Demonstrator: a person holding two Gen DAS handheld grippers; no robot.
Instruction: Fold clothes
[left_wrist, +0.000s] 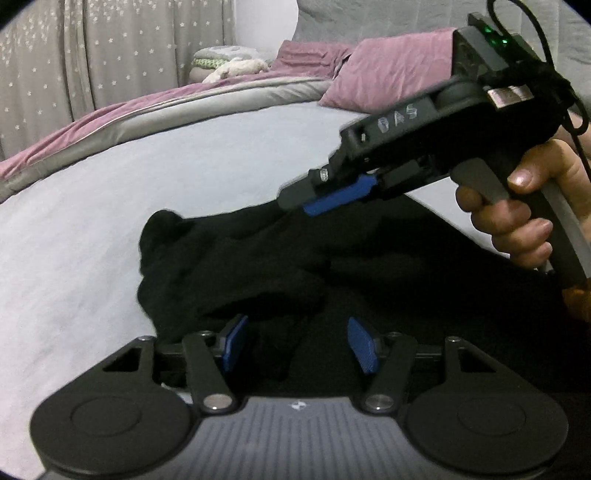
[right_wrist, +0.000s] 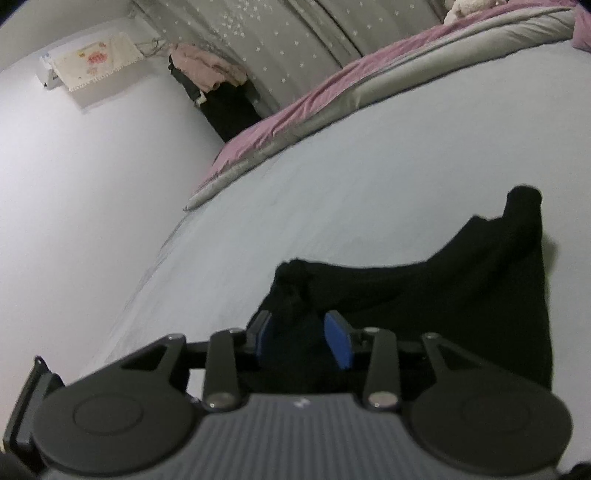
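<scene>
- The black garment (left_wrist: 295, 258) lay rumpled on the pale bed sheet (left_wrist: 110, 221), near the edge closest to me, with a pink and grey quilt (left_wrist: 147, 103) bunched along the far side of the bed.
- My left claw (left_wrist: 295, 343) was spread, its blue pads standing apart over dark folds of cloth; I saw nothing pinched between them.
- My right claw (right_wrist: 303, 339) was partly spread too, with black cloth lying in the gap between its pads. I could not tell for certain whether the pads touched it, but they did not look pressed onto it.
- From the left camera, the right claw (left_wrist: 314, 199) reached in from the right, its tip over the far edge of the garment, held in my hand (left_wrist: 517, 221).
- From the right camera, the garment's long axis ran from just under the pads away to the upper right, ending in a narrow raised end (right_wrist: 524, 206).
- I judged that raised end lay well ahead of the right claw, the nearer one to it, while the left sat over the near bulk.
- I judged the fold was not yet finished; the cloth was uneven.
</scene>
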